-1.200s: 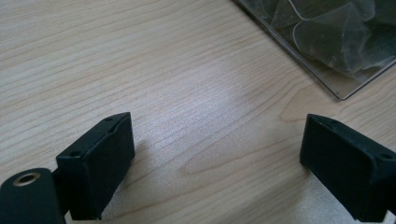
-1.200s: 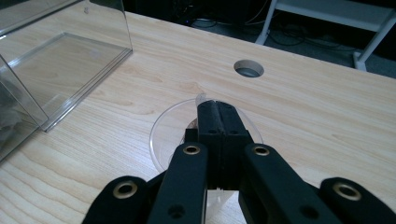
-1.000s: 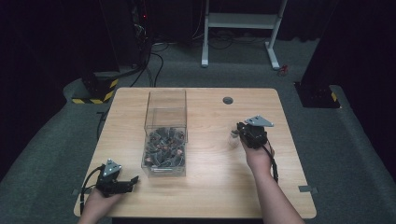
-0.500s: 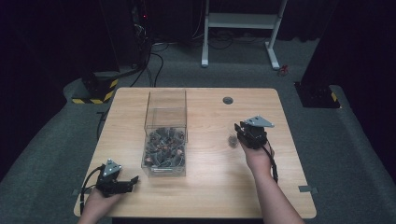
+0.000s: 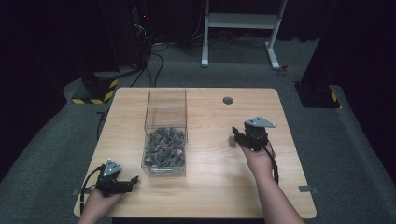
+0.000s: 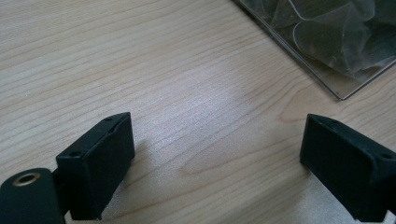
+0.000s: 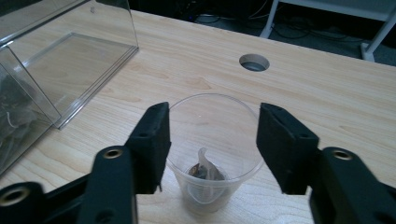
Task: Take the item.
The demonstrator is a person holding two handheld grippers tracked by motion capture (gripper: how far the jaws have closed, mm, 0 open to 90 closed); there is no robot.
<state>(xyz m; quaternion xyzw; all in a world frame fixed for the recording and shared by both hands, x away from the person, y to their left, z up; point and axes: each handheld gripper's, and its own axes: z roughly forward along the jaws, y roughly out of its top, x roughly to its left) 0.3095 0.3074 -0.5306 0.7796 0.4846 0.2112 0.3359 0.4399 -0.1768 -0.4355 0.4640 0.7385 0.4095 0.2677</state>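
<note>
Table: pale wood, fine grain lines, one grey round hole upper middle. Bin centre-left: clear plastic, its contents dark grey-brown with pinkish flecks. Cup, centre of right gripper view: clear, holding a translucent sachet with dark brown fill. Both grippers black: left gripper, right gripper, grey plate on top. Floor grey carpet. Yellow-black hazard stripes at left.

High view: above the near edge, facing forward and down over the table. 2 gripper views: close and low, both sharing the clear box.
</note>
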